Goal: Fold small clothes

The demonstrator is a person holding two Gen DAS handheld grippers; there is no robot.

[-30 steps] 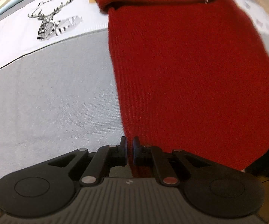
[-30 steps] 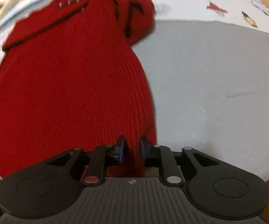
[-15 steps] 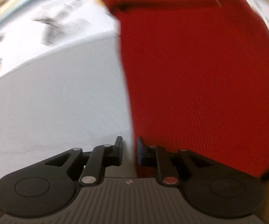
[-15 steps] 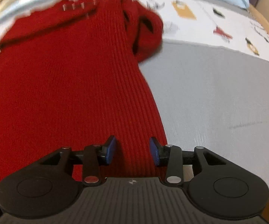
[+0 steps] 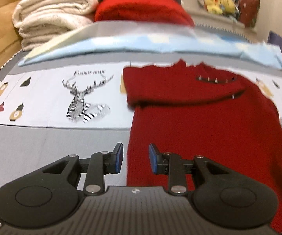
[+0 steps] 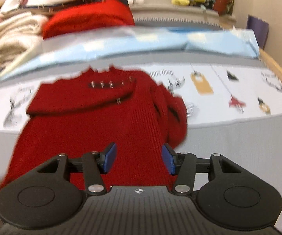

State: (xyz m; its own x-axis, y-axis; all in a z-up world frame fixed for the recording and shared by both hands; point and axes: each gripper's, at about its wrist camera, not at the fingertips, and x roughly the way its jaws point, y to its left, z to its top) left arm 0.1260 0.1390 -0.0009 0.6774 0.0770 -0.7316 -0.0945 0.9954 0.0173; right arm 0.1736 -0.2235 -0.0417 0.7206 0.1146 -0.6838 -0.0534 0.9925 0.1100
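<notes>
A small red knit sweater lies flat on the grey bed cover, its left sleeve folded across the chest and metal studs near the neck. It also shows in the right wrist view, with the other sleeve bunched at its right side. My left gripper is open and empty above the sweater's lower left edge. My right gripper is open and empty above the sweater's lower right part.
A white printed strip with a deer drawing crosses the bed. A light blue cloth lies behind it. Folded cream blankets and a red bundle are stacked at the back. The wooden bed frame runs along the right.
Both grippers were shut on the sweater's bottom hem; they let go, opened wide and lifted back, so the view tilted up to show the whole bed.
</notes>
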